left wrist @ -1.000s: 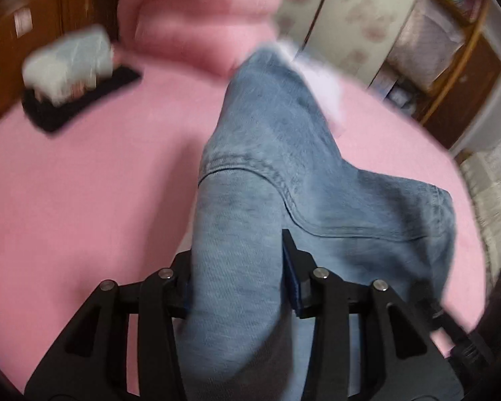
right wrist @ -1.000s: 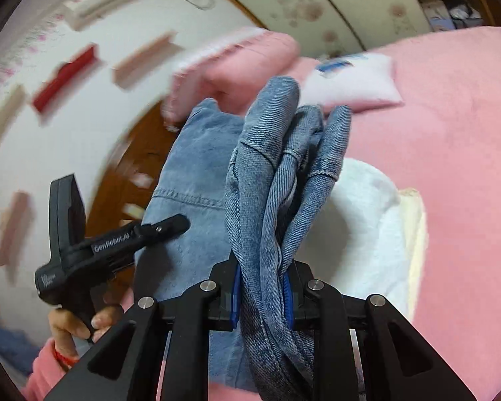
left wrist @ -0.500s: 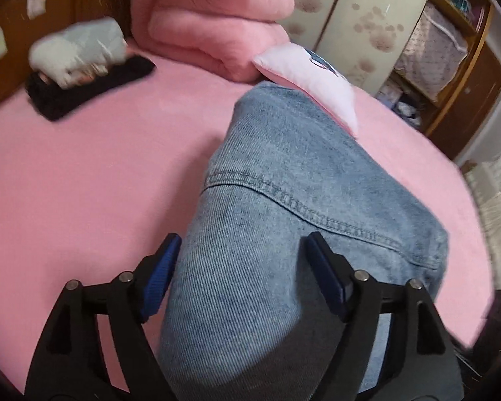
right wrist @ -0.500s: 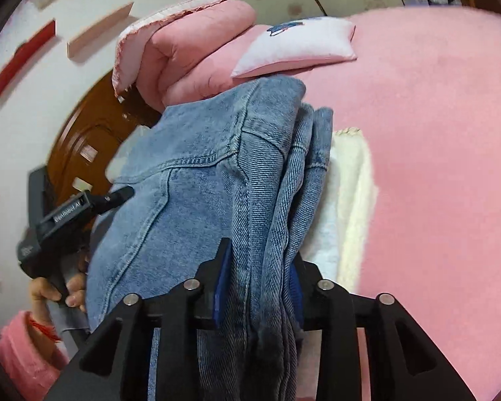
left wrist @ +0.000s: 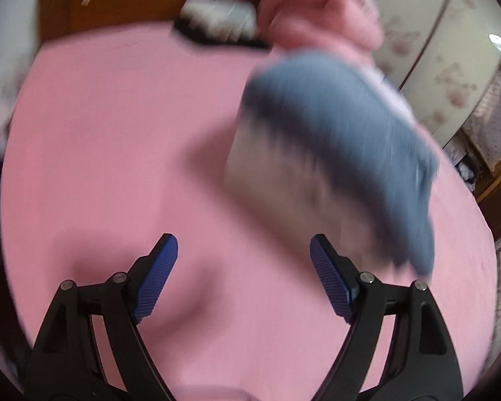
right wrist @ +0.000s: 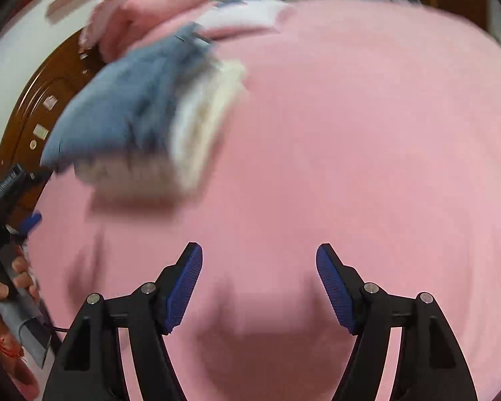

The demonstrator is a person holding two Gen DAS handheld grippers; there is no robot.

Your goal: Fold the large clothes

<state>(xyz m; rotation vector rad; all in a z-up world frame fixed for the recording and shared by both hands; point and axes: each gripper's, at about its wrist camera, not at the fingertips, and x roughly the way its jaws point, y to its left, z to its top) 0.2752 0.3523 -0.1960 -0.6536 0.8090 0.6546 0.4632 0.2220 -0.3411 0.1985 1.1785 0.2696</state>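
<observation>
The folded blue denim garment (left wrist: 344,140) lies on top of a folded white garment (left wrist: 277,193) on the pink bed, blurred by motion. In the right wrist view the denim (right wrist: 123,107) sits on the white garment (right wrist: 203,127) at upper left. My left gripper (left wrist: 243,274) is open and empty, pulled back from the stack. My right gripper (right wrist: 259,284) is open and empty over bare bedsheet. The left gripper (right wrist: 26,220) also shows at the right wrist view's left edge, held by a hand.
The pink bedsheet (right wrist: 350,133) fills both views. A folded pink duvet (left wrist: 317,13) and a pale pillow (right wrist: 243,16) lie behind the stack. Dark and white items (left wrist: 217,26) sit by the wooden headboard (left wrist: 100,3). Wardrobe doors (left wrist: 444,50) stand at the right.
Both grippers let go of the denim and opened wide. The denim now rests on the white garment, and both grippers have pulled back from the stack.
</observation>
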